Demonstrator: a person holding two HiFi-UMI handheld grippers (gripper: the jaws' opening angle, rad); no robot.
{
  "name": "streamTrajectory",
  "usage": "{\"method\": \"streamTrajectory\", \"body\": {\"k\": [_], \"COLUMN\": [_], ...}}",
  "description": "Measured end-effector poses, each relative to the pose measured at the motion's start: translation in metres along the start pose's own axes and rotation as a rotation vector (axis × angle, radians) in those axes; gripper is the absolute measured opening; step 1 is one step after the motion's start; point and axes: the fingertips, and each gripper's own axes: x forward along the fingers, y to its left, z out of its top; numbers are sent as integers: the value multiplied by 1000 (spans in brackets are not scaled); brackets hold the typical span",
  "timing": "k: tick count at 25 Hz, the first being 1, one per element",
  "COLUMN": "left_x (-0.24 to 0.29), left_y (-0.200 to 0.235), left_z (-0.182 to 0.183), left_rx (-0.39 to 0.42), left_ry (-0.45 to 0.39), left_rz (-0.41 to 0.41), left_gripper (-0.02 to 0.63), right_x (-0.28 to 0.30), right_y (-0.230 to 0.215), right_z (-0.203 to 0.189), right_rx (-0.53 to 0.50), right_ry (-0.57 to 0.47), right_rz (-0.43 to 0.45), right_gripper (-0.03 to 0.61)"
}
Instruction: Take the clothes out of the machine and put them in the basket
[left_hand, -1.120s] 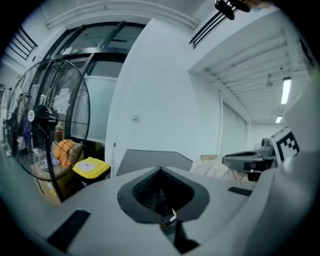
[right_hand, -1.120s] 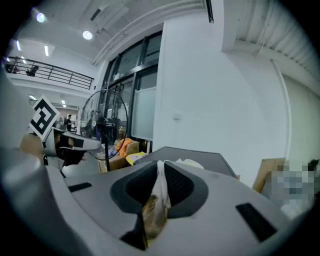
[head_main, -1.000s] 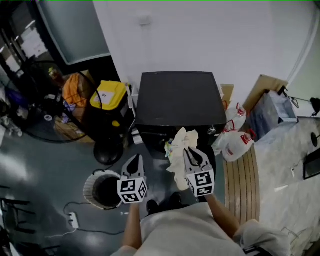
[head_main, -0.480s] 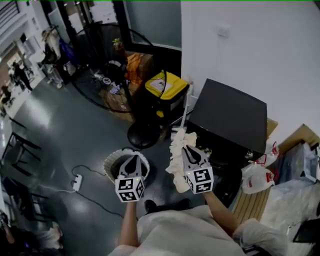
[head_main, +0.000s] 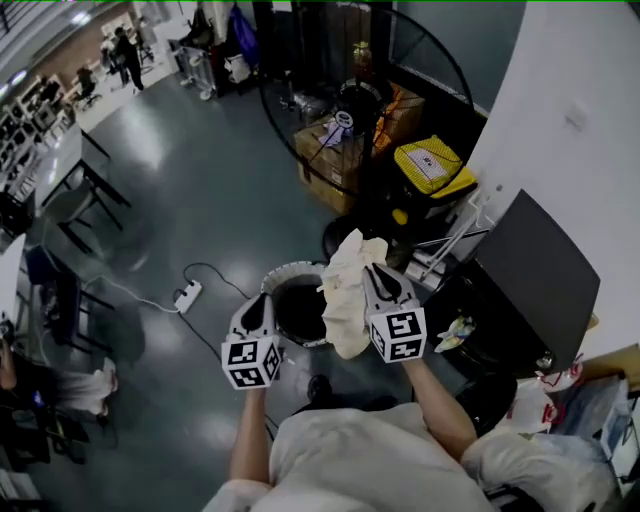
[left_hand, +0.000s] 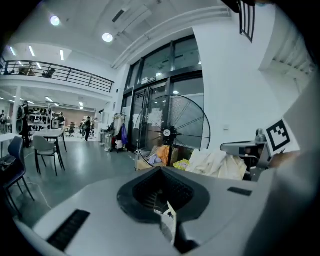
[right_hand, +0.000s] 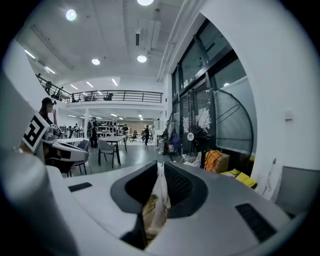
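both grippers swung away from the machine (head_main: 540, 270); right gripper (head_main: 374, 272) pinches the cream cloth (head_main: 345, 300), hanging long-axis down over the right rim of the basket (head_main: 283, 270), mouth just left of it, left gripper (head_main: 262, 303) pressed together at the near rim.

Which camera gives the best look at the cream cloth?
The head view: the whole cloth hangs from the right gripper near the basket. The right gripper view shows only a fold pinched in its jaws; the left gripper view shows a bunched part at right.
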Motion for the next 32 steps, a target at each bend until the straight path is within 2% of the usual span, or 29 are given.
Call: {"method": "streamTrajectory", "body": {"k": [5,12,18,26,32], "left_x": [-1,27,54,89,101], "left_y": [55,96,118,145,155], "left_z": [-10,-38,-82,-134,-153], "left_rx": [-37,-77,-124,-151,-149], "left_ry": [24,88,168,216,230], "left_rz": [52,59,57,69,67], "left_gripper": [18,18,18,18,18], "right_x": [58,125,174,225,249], "right_y": [46,70,76,78,81], "right_z": [-9,-53,-123,-240,-311], "right_rx": [19,74,72,65,68], "right_ry": [41,128,250,394,504], "right_rz": [62,75,79,61,54], "right_gripper": [61,59,58,57,58]}}
